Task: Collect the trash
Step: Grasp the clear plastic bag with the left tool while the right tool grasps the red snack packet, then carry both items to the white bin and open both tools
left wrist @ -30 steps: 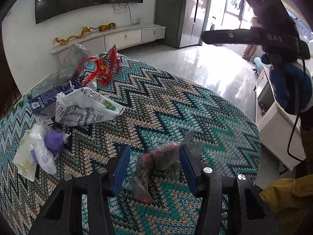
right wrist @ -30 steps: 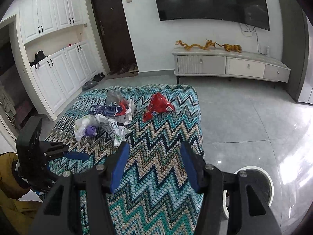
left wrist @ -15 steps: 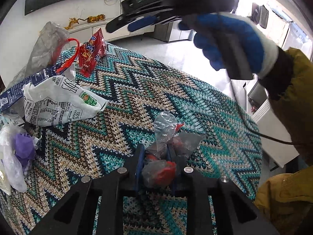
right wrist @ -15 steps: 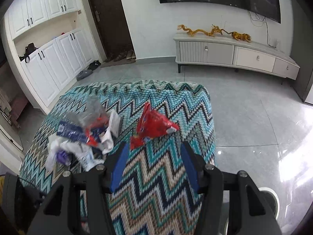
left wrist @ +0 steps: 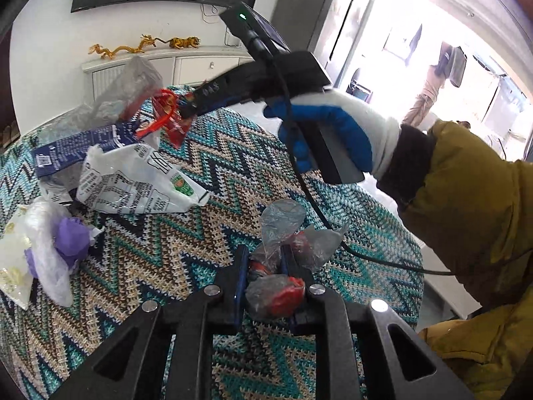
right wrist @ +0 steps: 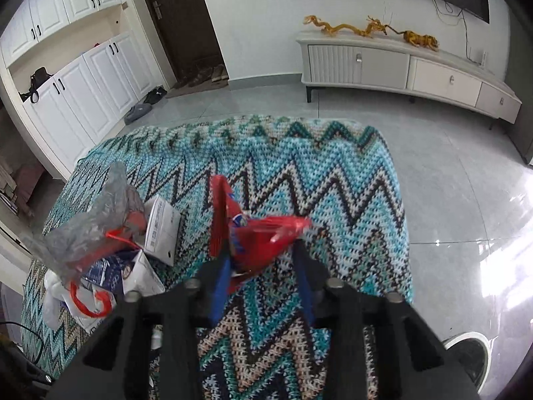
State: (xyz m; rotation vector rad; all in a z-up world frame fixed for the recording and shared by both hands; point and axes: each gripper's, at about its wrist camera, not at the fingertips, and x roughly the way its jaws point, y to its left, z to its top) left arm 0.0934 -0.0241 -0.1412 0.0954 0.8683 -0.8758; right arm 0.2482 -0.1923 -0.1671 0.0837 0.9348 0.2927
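Note:
My left gripper point(left wrist: 263, 253) is shut on a crumpled clear plastic bag point(left wrist: 283, 223) with red scraps inside, just above the zigzag knit cover point(left wrist: 200, 233). At the far end of the cover, a blue-gloved hand point(left wrist: 326, 133) holds my right gripper point(left wrist: 186, 108) over the red snack bag point(left wrist: 173, 126). In the right wrist view the right gripper point(right wrist: 261, 256) has its jaws closing. The red snack bag point(right wrist: 260, 233) is between them, squeezed and touching both pads.
A trash pile lies at the left: a white printed bag point(left wrist: 133, 183), a blue carton point(left wrist: 76, 146), a purple wad in clear film point(left wrist: 70, 236) and a grey bag with red handles point(right wrist: 96, 226). A white bin point(right wrist: 466, 353) stands on the floor. A person point(left wrist: 429, 90) stands far back.
The left jaws closed on the clear plastic bag. The right gripper swept across and down to the red snack bag, and its jaws narrowed around it.

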